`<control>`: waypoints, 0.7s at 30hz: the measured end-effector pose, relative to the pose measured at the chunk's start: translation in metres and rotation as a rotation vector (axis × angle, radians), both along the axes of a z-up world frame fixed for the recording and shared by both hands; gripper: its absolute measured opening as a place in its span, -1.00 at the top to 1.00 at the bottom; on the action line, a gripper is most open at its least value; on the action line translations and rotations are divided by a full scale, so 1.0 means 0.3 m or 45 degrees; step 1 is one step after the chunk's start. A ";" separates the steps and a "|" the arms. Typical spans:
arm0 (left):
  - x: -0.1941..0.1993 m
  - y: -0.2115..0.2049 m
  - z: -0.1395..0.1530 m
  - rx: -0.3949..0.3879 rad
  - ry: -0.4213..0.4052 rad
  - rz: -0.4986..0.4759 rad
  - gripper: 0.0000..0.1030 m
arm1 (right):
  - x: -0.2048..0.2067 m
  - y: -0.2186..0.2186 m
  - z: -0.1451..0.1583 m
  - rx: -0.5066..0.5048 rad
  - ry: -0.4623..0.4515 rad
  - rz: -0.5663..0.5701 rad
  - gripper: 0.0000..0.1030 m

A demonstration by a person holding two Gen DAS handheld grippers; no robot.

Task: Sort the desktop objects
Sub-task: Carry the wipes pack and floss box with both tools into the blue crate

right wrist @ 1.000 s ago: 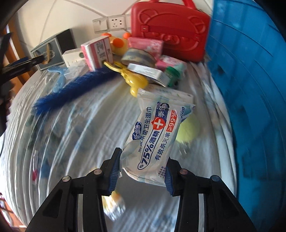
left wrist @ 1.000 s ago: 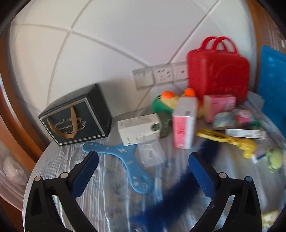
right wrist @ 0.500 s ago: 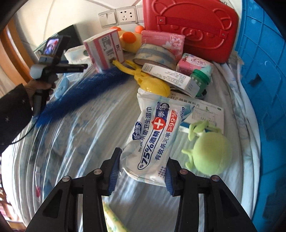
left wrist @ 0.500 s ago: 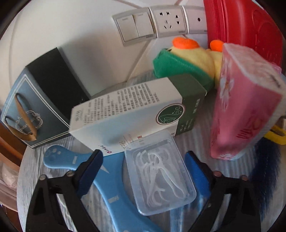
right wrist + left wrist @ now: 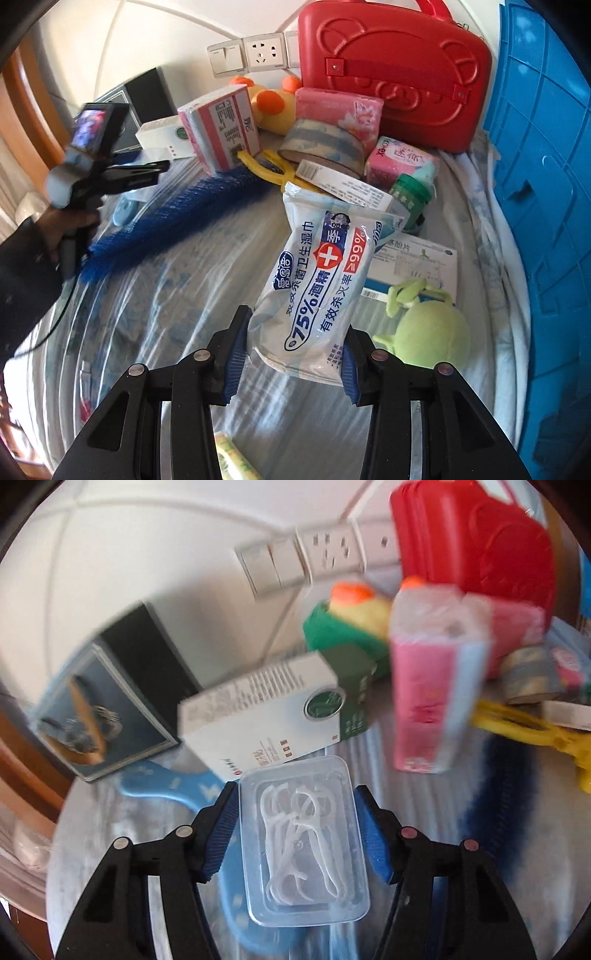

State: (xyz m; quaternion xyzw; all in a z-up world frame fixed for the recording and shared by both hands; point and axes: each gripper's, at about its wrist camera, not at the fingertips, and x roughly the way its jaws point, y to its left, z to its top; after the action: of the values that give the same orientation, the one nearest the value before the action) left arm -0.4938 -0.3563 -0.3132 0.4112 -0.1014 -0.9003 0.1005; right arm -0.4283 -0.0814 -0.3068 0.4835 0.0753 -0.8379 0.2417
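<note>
In the left wrist view my left gripper (image 5: 301,827) is shut on a clear plastic box of white floss picks (image 5: 303,834), held just above a light blue boomerang toy (image 5: 173,786). In the right wrist view my right gripper (image 5: 293,356) is shut on a white and blue pack of alcohol wet wipes (image 5: 317,280), held above the table. The left gripper also shows in the right wrist view (image 5: 140,175), at the far left beside a blue brush (image 5: 177,218).
A white and green carton (image 5: 273,712), a pink tissue pack (image 5: 432,694), a dark gift bag (image 5: 107,694) and a red case (image 5: 395,74) stand at the back. A blue crate (image 5: 546,184) is on the right. A green plush toy (image 5: 428,328) lies near the right gripper.
My left gripper moved forward to the floss box, closed on it and lifted it. The right gripper keeps holding the wipes pack, nearly still.
</note>
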 end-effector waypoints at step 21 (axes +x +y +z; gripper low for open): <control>0.687 0.616 0.649 0.027 0.388 -0.395 -0.18 | 0.418 0.166 0.535 -0.109 0.395 -0.145 0.18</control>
State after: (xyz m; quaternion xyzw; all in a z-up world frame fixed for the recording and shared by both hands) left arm -0.2878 -0.1715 -0.1184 0.2508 -0.1376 -0.9578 -0.0294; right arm -0.3030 -0.0317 -0.1462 0.3411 0.0485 -0.9173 0.1995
